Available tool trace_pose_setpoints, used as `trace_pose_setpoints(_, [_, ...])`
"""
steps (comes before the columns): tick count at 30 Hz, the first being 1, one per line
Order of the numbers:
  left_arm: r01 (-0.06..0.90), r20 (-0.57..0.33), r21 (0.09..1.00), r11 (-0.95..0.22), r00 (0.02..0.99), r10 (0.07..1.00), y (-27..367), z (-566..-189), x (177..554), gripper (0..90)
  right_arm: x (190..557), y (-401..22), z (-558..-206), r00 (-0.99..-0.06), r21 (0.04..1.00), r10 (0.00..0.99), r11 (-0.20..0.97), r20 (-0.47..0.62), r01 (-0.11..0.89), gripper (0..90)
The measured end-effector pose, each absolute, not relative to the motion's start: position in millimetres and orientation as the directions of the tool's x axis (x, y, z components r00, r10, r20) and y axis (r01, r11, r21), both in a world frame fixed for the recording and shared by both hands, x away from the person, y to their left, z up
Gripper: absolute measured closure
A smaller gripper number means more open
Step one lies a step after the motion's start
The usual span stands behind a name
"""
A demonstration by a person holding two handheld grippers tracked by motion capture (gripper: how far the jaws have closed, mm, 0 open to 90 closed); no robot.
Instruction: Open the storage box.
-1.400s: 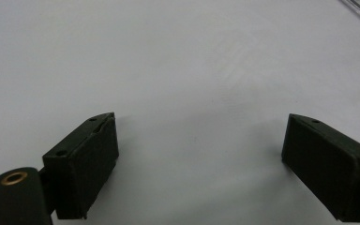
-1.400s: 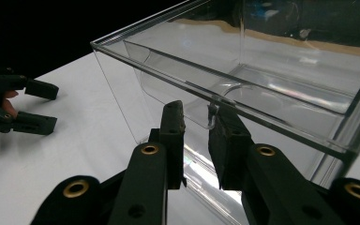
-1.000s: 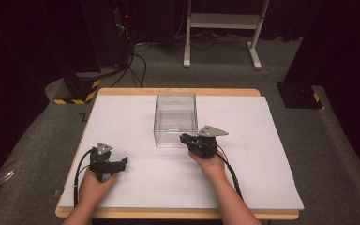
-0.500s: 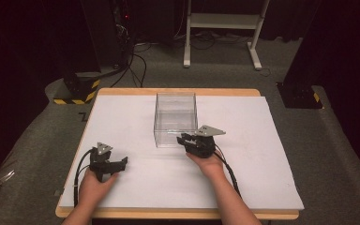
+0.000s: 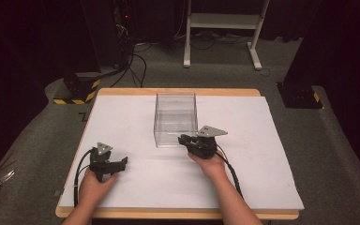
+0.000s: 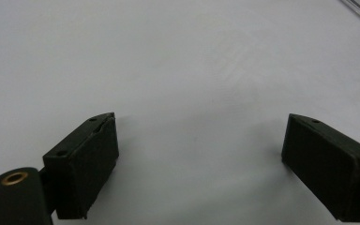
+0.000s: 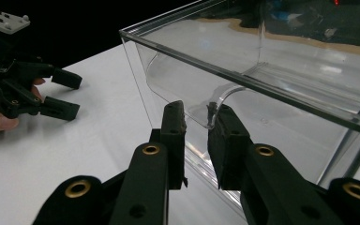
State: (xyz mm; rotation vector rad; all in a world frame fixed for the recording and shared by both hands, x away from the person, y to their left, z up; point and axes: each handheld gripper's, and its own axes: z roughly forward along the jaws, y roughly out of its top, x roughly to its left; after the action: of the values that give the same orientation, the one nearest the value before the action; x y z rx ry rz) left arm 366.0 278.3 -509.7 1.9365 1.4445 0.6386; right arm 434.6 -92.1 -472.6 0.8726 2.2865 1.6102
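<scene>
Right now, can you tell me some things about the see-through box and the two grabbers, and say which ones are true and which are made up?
1. The clear box stands on the white sheet. True.
2. The box is full of toys. False: it looks empty.
3. The left gripper has its jaws wide apart over the bare sheet. True.
4. The right gripper is at the box's near wall. True: its jaws are narrowly apart at the wall's cut-out edge, though whether they touch it is unclear.
5. The left gripper is inside the box. False: it sits well apart from the box, near the table's front.
</scene>
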Motion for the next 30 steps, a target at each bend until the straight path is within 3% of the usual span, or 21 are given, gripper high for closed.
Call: trace_pose_setpoints(30, [0.655, 0.01, 0.729, -0.2, 0.281, 0.96, 278.4, -509.6, 366.0, 11.4, 383.3, -102.5, -474.9, -0.837, 0.917, 0.522, 0.231, 0.164, 0.324, 79.7])
